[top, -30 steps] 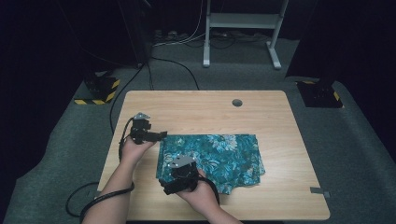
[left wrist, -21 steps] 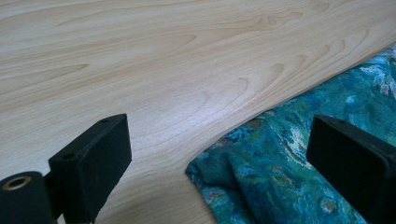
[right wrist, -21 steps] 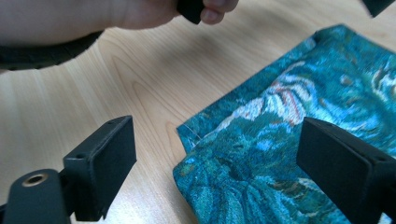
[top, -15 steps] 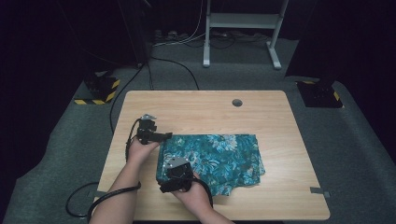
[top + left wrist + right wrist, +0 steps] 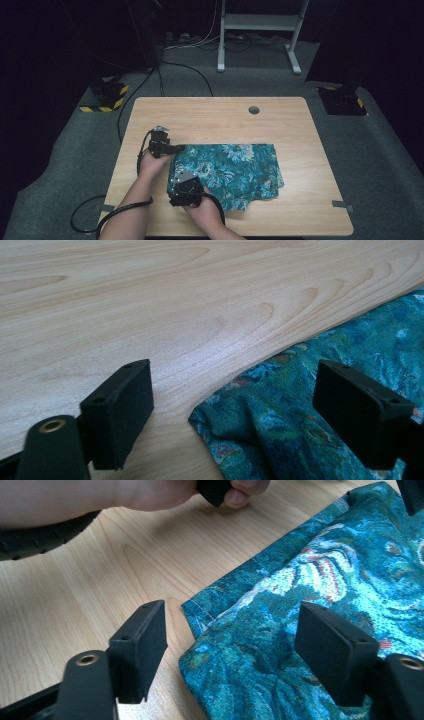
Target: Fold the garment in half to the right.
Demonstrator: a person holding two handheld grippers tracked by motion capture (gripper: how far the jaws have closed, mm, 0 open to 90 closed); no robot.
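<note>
A teal floral cloth [image 5: 235, 170] lies folded on the wooden table [image 5: 210, 117]. My left gripper [image 5: 176, 148] is at the cloth's far left corner. In the left gripper view its jaws [image 5: 232, 385] have just been closing and stand apart around that corner of the cloth [image 5: 260, 425], not pressing it. My right gripper [image 5: 176, 177] is at the near left corner. Its jaws [image 5: 230, 620] have also been closing, and the layered corner of the cloth [image 5: 325, 570] lies between them untouched. The person's left hand [image 5: 150, 492] shows at the top of the right gripper view.
A round cable hole [image 5: 254, 109] sits near the table's far edge. A tape mark [image 5: 340, 204] is at the front right. On the floor are black cables [image 5: 125, 107], striped bases [image 5: 107, 95] and a metal stand [image 5: 260, 22] behind.
Both grippers have come down and in toward the cloth's left corners, the left one moving right, the right one left. Their jaws stand narrower than before.
</note>
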